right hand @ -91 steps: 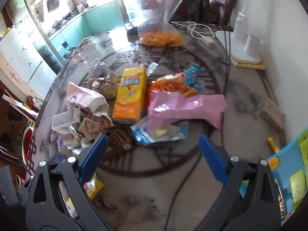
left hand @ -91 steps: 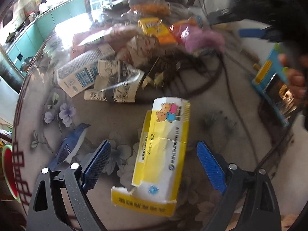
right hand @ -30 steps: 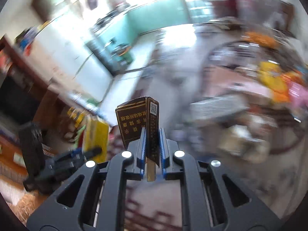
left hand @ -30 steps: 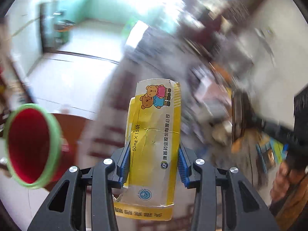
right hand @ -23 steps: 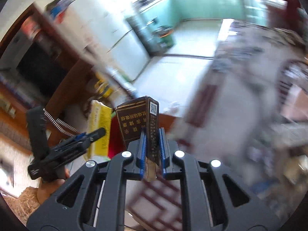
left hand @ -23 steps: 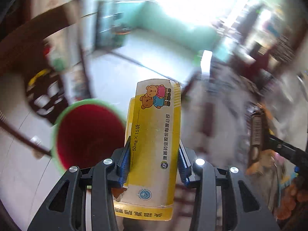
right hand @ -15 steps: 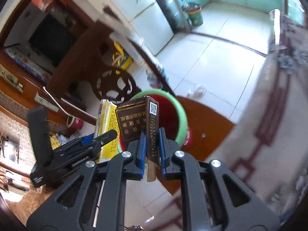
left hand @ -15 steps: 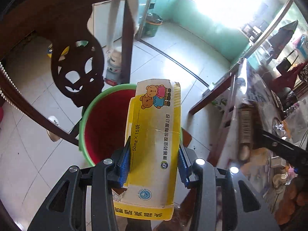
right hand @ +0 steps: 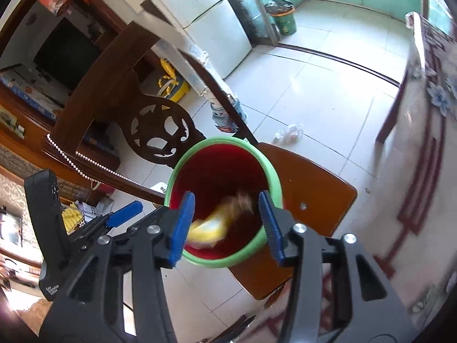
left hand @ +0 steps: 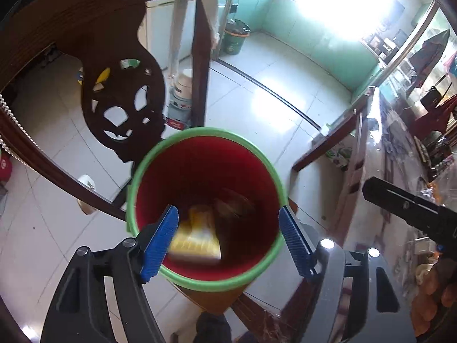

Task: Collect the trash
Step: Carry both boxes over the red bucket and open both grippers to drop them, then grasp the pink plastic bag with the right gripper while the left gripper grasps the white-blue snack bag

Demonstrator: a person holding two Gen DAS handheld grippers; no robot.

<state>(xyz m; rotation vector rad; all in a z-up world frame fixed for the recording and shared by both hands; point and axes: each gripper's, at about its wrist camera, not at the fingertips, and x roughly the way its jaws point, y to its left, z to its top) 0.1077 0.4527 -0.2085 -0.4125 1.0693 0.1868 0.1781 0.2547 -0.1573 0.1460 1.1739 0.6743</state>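
Observation:
A red bin with a green rim stands on a brown chair seat, right below both grippers. My left gripper hangs over the bin mouth, its jaws opening, nothing between them. The yellow box lies blurred inside the bin, with the brown box beside it. My right gripper is also above the bin, jaws opening and empty. The left gripper shows at the left of the right wrist view.
A carved dark wooden chair back rises just behind the bin. The patterned table edge runs along the right. White tiled floor spreads beyond, with a green bucket far off by the fridge.
Both grippers have opened over the bin. The yellow box left the left gripper and the brown box left the right one; both now lie inside the bin.

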